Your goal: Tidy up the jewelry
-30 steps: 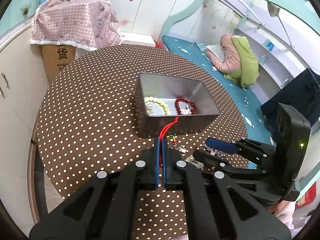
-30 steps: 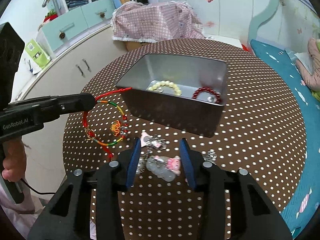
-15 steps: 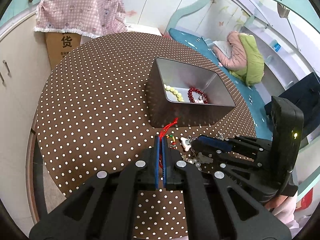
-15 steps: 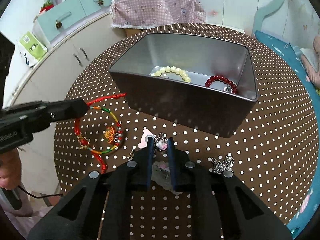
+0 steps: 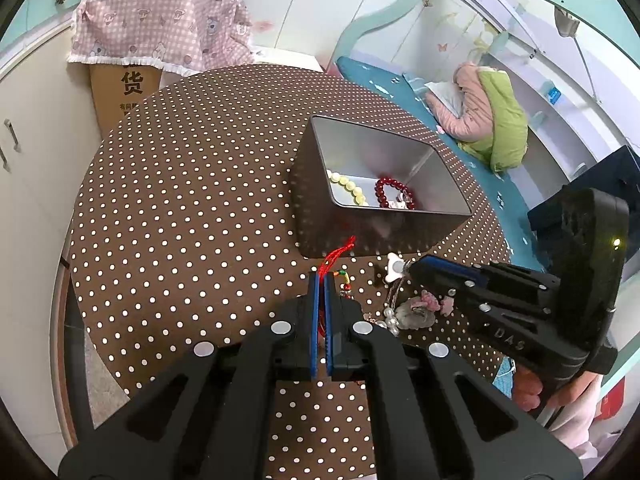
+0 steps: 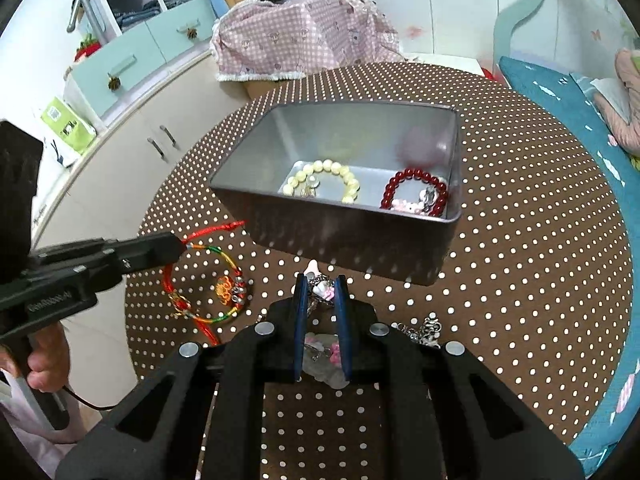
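Two bracelets, a cream bead one (image 6: pixel 320 180) and a red bead one (image 6: pixel 416 194), already lie in the metal tin (image 6: pixel 344 236) at the middle of the table (image 5: pixel 180 200), so it serves as the collecting place. Left gripper (image 5: pixel 321 280) is closed on the red cord bracelet (image 6: pixel 208 280) near the table's front edge. Right gripper (image 6: pixel 320 284) is nearly closed around a charm chain (image 6: pixel 320 286) before the tin, probably to lift it in.
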Demonstrator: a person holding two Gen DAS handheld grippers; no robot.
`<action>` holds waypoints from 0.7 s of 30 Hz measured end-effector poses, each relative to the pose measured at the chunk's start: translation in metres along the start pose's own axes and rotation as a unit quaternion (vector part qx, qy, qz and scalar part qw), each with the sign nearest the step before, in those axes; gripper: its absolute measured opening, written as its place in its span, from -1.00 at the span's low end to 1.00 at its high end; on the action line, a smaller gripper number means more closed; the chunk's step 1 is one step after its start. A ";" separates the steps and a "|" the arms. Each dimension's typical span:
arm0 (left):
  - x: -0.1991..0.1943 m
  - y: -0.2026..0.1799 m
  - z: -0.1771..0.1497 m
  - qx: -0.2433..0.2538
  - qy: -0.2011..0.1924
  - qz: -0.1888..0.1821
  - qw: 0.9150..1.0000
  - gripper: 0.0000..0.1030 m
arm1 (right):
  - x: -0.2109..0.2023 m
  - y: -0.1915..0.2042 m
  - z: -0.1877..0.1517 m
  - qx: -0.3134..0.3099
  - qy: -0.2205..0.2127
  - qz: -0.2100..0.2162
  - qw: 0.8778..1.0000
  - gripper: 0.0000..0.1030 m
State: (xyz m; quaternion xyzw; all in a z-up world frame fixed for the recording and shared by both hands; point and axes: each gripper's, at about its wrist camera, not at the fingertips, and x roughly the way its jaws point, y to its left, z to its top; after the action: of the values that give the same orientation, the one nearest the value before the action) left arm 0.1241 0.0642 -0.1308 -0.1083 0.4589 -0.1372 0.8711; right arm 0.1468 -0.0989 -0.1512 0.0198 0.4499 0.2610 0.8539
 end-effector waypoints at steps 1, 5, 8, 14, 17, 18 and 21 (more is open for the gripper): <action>0.000 -0.001 0.001 0.001 -0.001 0.000 1.000 -0.96 | -0.002 -0.001 0.001 0.003 -0.003 0.002 1.000 -0.76; -0.002 -0.005 0.004 0.006 -0.005 -0.002 1.000 -0.96 | -0.011 -0.002 0.003 0.007 -0.016 0.001 1.000 -0.76; -0.004 -0.008 0.007 0.012 -0.011 -0.005 1.000 -0.96 | -0.016 -0.002 0.005 0.008 -0.024 0.000 1.000 -0.76; -0.005 -0.013 0.012 0.021 -0.017 -0.008 1.000 -0.96 | -0.026 -0.004 0.007 -0.005 -0.037 -0.013 0.999 -0.76; -0.003 -0.014 0.011 0.021 -0.013 -0.008 1.000 -0.96 | -0.013 -0.002 0.002 -0.019 -0.011 -0.041 0.999 -0.76; -0.002 -0.014 0.011 0.020 -0.012 -0.008 1.000 -0.96 | -0.006 -0.005 -0.002 -0.016 0.002 -0.045 0.999 -0.76; 0.000 -0.013 0.009 0.021 -0.009 -0.008 1.000 -0.96 | 0.006 -0.012 -0.010 -0.010 0.025 -0.077 0.997 -0.76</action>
State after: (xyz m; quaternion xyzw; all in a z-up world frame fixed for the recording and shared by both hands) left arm 0.1299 0.0523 -0.1212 -0.0949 0.4472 -0.1529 0.8761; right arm 0.1467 -0.1089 -0.1652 -0.0296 0.4684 0.1990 0.8603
